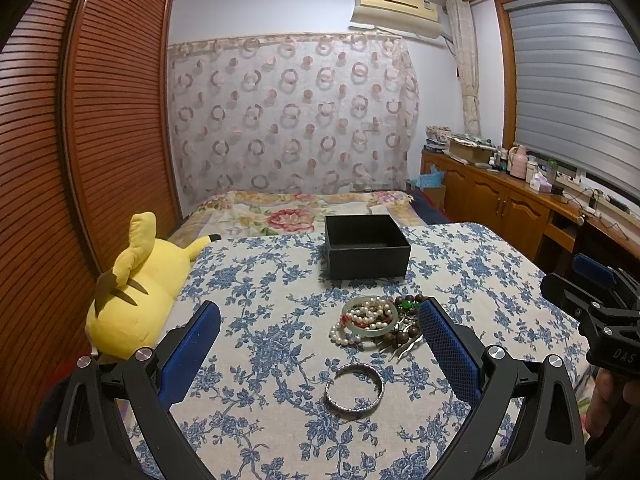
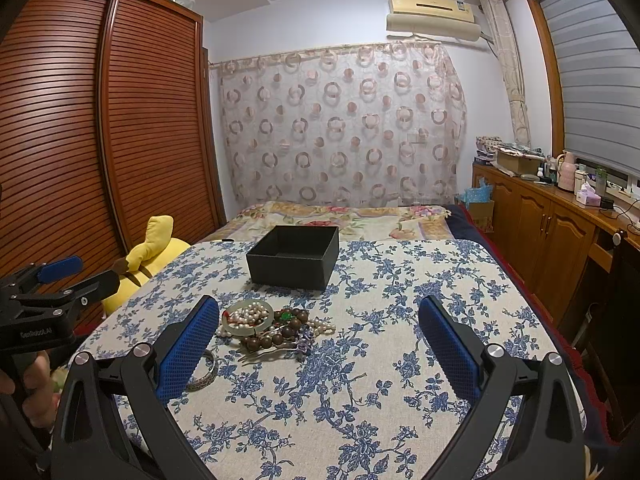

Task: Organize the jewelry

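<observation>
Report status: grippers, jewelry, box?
Left gripper open, empty, above the silver bangle. Right gripper open, empty. Jewelry pile on the cloth, black box open behind it. Nothing blocking.

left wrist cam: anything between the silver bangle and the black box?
Yes. In the left wrist view the jewelry pile of pearls, jade bangle and wooden beads lies between the silver bangle and the black box; beyond the pile, only bare tablecloth.
</observation>
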Demonstrator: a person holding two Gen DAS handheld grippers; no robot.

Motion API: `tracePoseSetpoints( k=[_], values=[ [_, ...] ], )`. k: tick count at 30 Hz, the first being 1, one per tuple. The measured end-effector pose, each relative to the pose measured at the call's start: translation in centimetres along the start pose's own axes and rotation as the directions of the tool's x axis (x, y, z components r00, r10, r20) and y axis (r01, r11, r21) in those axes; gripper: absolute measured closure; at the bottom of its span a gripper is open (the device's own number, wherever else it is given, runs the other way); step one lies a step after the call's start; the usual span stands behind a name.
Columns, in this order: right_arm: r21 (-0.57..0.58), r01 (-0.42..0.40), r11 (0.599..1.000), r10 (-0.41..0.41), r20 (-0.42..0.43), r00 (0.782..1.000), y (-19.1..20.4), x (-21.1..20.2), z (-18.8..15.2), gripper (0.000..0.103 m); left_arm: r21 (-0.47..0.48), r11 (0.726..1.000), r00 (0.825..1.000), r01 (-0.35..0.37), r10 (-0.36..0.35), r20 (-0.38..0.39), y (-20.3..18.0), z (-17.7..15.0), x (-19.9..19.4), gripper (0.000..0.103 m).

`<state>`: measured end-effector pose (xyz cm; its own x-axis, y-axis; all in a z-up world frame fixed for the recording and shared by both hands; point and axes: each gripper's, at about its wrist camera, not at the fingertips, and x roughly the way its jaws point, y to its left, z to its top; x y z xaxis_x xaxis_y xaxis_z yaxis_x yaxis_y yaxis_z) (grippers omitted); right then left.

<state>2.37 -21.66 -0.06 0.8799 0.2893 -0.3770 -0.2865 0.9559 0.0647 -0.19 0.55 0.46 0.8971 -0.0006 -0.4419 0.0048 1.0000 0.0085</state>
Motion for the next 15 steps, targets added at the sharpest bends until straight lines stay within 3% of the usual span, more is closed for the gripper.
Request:
tracePoseSetpoints(
  k=[15],
  values=[
    [0.001, 0.001, 1.000, -0.001, -0.001, 1.000, 0.01, 0.05, 0.00, 0.002, 0.002, 1.000, 1.000, 0.000, 0.000, 0.001, 0.20, 0.11, -0.19, 0.007]
  ],
)
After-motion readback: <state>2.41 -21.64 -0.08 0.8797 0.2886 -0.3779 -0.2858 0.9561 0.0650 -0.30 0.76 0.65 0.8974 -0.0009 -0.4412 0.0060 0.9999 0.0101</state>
